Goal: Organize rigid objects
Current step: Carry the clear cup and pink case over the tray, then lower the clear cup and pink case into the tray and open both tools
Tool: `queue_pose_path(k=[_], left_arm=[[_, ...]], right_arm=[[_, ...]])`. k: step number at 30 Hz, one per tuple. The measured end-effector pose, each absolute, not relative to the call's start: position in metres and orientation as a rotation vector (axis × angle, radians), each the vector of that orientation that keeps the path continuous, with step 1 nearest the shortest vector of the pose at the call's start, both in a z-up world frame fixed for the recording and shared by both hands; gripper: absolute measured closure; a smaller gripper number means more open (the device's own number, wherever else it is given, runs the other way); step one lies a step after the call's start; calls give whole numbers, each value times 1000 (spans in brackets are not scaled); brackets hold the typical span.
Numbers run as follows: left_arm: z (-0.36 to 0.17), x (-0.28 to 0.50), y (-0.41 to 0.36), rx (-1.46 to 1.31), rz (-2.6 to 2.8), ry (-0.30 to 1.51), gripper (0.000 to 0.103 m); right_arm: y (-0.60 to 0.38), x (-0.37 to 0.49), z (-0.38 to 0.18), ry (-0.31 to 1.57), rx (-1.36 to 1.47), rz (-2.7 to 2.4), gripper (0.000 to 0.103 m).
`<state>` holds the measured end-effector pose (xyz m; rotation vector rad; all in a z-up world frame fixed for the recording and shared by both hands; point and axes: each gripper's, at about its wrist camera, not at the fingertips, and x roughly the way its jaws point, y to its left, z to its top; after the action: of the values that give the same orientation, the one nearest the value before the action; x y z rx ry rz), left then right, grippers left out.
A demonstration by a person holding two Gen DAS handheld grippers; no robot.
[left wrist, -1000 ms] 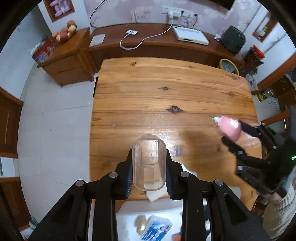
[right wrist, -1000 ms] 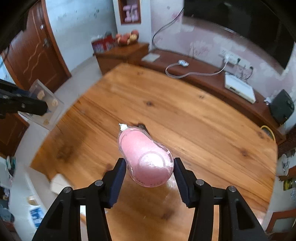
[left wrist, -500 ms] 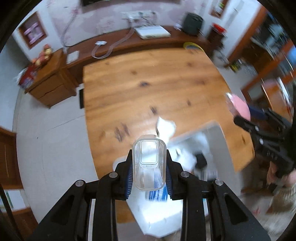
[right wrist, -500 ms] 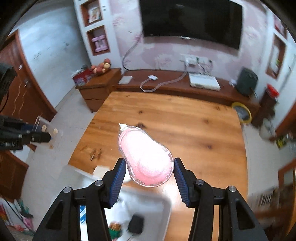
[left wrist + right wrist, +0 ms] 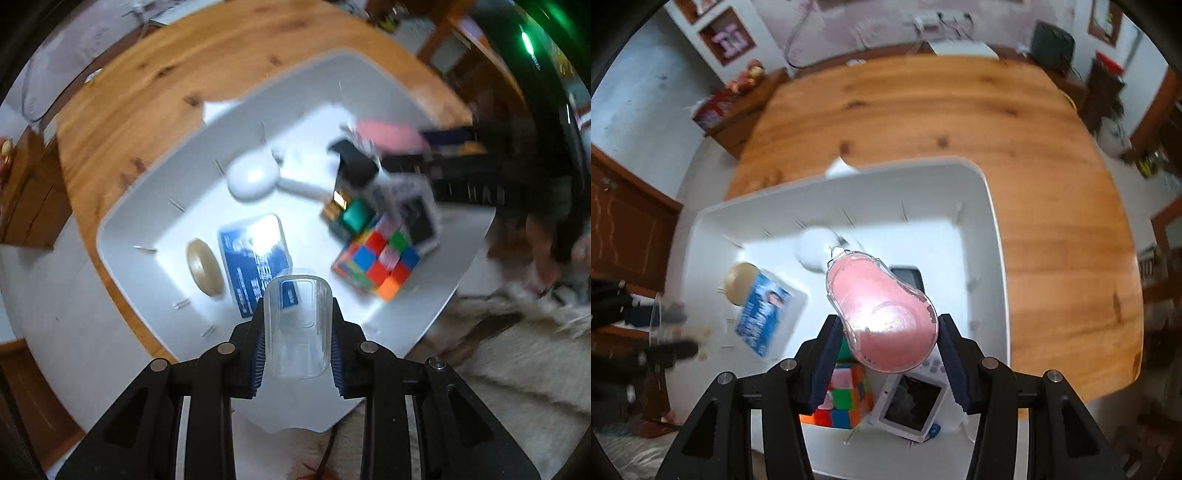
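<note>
- While both loads hang over the white bin (image 5: 990, 236), we keep the left gripper (image 5: 297, 328) clamped on its clear plastic case (image 5: 297, 332).
- Our right gripper (image 5: 884, 339) pinches the pink case (image 5: 879, 310).
- We should lower each onto bare floor, clear of the puzzle cube (image 5: 376, 262) and blue card box (image 5: 255, 258), before opening.
</note>
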<state>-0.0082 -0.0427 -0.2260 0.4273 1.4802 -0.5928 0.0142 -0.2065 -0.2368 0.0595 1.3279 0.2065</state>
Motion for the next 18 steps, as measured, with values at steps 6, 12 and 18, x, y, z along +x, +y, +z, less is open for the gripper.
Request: queue_pose_path(k=[6,12,18], left_arm=[[-263,-26,-50,546,-630,1518,72],[-269,-38,-64,604,-676,1470,72],[-269,-39,-78,601,-696,1474,71]], right_arm=[[-205,24,-265,1377,58,144,50],[-191,34,-285,1362,-3,129,50],[-188,43,-288,1396,33,124,39]])
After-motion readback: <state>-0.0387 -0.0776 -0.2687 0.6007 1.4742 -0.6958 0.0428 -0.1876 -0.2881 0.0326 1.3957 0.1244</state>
